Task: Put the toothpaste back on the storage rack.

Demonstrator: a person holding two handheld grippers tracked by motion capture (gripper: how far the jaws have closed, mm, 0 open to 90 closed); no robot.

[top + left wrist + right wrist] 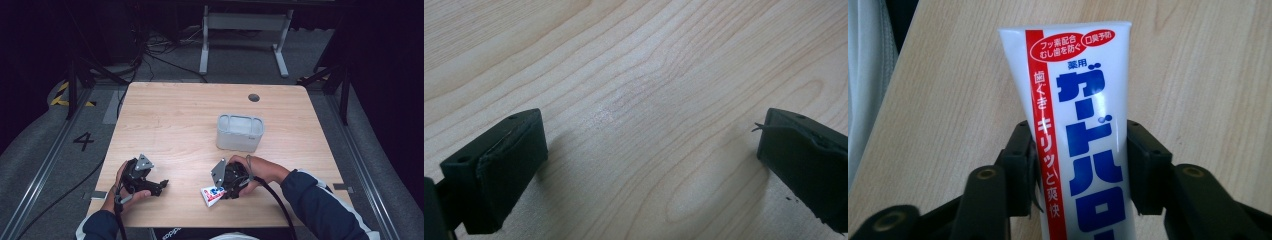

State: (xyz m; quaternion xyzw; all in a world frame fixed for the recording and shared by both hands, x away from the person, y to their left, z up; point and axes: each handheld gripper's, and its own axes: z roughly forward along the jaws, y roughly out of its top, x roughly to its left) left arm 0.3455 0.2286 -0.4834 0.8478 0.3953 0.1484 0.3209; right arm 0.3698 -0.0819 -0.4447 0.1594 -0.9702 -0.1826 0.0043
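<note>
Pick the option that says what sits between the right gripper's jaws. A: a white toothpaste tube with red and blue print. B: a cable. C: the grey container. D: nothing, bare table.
A: in the right gripper view the jaws of the right gripper press on both sides of the toothpaste tube.

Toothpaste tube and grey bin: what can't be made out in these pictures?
- Toothpaste tube, right gripper view: cap end is cut off by the bottom edge between the jaws of the right gripper.
- The tube in the high view: partly covered by that gripper, print too small to read.
- Grey bin, high view: contents cannot be told, too small and pale.
- Left gripper: open over the bare table.
</note>
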